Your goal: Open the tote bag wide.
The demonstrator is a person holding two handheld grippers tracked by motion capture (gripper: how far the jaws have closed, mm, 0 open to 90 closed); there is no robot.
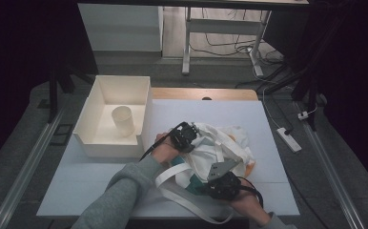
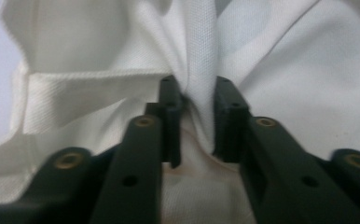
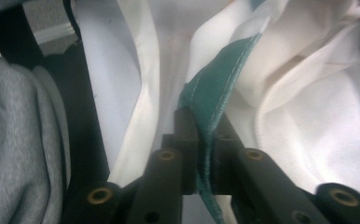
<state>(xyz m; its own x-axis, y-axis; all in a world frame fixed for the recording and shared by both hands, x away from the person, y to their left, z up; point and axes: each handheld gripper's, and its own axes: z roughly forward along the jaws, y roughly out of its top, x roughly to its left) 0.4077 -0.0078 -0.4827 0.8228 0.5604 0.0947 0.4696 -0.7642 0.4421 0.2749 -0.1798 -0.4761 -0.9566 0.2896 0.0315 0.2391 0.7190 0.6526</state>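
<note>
A crumpled white cloth bag (image 1: 225,143) with teal and orange parts lies on the white table (image 1: 101,176), near the front. At the bag's left side, my left gripper (image 1: 193,138) is shut on it. In the left gripper view, that gripper (image 2: 199,100) pinches an upright fold of the white fabric (image 2: 201,51) between its pads. My right gripper (image 1: 210,185) sits at the bag's near edge. In the right gripper view it (image 3: 205,126) is shut on a teal hem (image 3: 218,79) of the bag, which stands up between the jaws.
A white open box (image 1: 89,119) holding a cream cup (image 1: 123,120) stands at the table's left, close to my left hand. The bag's long white straps (image 1: 184,198) loop toward the table's front edge. A power strip (image 1: 289,139) lies on the floor at the right.
</note>
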